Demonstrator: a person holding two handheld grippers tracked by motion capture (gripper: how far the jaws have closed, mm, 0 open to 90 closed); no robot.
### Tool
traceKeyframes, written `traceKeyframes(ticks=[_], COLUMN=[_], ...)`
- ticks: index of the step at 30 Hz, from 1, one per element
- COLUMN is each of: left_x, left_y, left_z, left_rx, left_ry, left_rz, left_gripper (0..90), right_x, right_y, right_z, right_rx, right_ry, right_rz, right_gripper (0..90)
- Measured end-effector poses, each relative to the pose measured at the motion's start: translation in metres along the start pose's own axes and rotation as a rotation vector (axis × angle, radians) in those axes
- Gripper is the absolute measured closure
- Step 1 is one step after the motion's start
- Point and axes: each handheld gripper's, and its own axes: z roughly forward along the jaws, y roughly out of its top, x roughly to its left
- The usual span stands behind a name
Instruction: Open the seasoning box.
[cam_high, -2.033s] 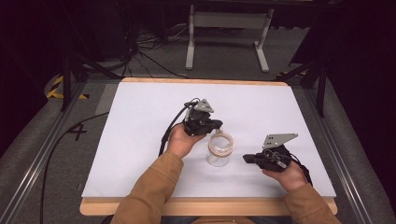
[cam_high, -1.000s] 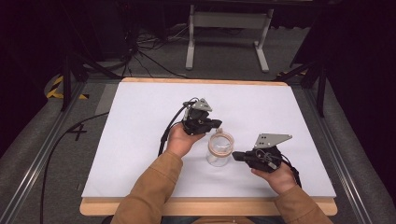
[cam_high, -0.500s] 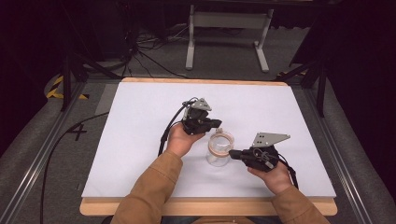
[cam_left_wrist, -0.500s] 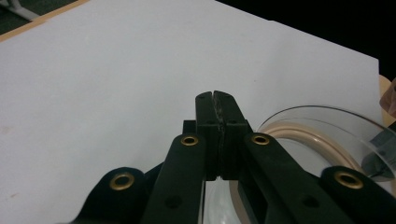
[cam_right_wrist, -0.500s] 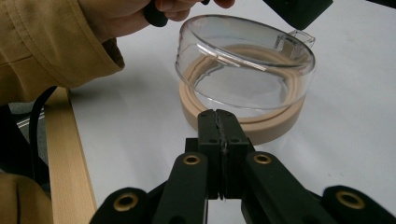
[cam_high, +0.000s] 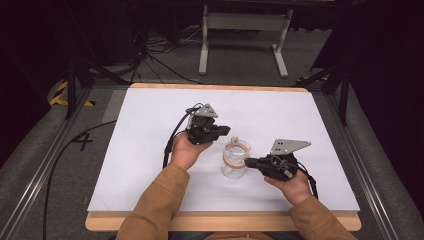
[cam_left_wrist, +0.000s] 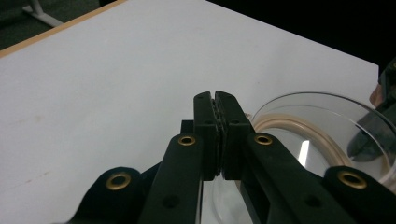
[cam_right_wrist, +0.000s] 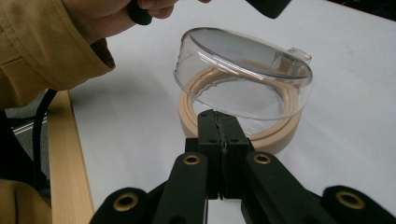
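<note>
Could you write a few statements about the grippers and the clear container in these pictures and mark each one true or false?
1. The fingers of the left gripper are pressed together with nothing between them. True.
2. The right gripper is wide open. False: its fingers are closed against each other.
3. A beige ring lies on the white table, with the clear container tilted over it. True.
4. The clear container stands at the table's far left corner. False: it sits between the two grippers, near the middle.
5. The person wears tan sleeves. True.
</note>
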Motion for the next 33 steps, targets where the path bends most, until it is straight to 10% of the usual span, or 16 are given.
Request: traceKeyframes(ticks=[33], left_x=[0.002], left_y=[-0.049], left_z=[-0.087], left_rx=[0.022], left_ry=[0.115], left_rz=[-0.134], left_gripper=[83.7], right_x=[-0.036], right_y=[0.037], right_z=[0.014], right_rx=[-0.085], right_ry=[-0.006], right_rz=[-0.041], right_gripper=[89.6])
